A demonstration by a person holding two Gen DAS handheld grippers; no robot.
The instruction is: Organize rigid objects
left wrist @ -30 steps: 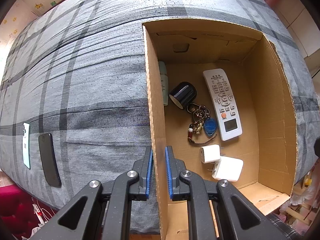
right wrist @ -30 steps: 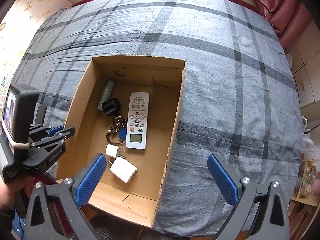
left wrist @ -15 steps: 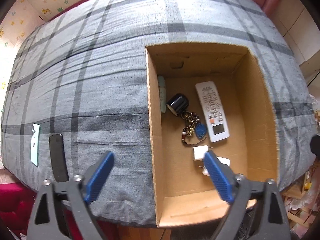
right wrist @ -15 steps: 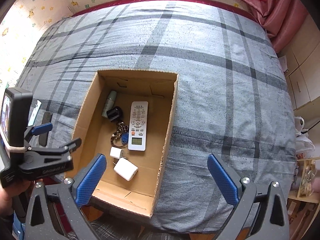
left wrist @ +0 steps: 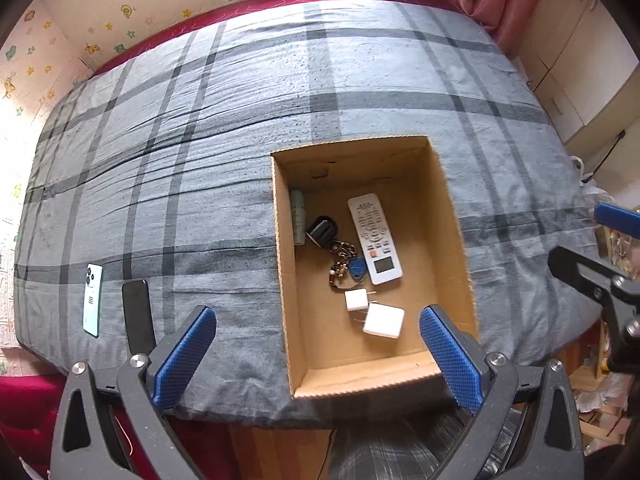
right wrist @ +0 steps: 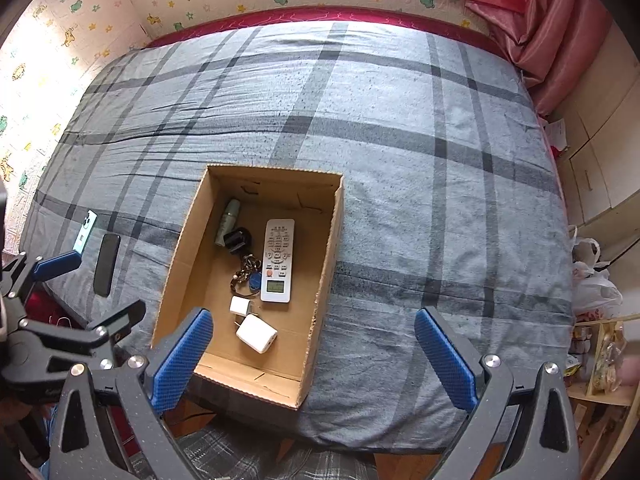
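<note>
An open cardboard box (left wrist: 456,216) (right wrist: 176,256) sits on the grey plaid bed. Inside it lie a white remote (left wrist: 374,238) (right wrist: 278,260), a black cap (left wrist: 322,231) (right wrist: 237,238), a key bunch with a blue tag (left wrist: 347,265) (right wrist: 250,274), a pale green tube (left wrist: 297,216) (right wrist: 228,222) and two white chargers (left wrist: 382,320) (right wrist: 256,334). A teal phone (left wrist: 93,300) (right wrist: 85,236) and a black phone (left wrist: 138,316) (right wrist: 107,264) lie on the bed left of the box. High above, my left gripper (left wrist: 318,354) and my right gripper (right wrist: 314,356) both stand wide open, holding nothing.
The bed's near edge (left wrist: 240,412) runs below the box, with a wooden frame under it. A yellow patterned wall lies behind and to the left, a red curtain (right wrist: 552,20) at the back right. Cupboards and plastic bags (right wrist: 596,280) stand on the right.
My left gripper opened from shut to wide. Both grippers rose well above the bed, so the box and the phones look smaller and more of the room shows.
</note>
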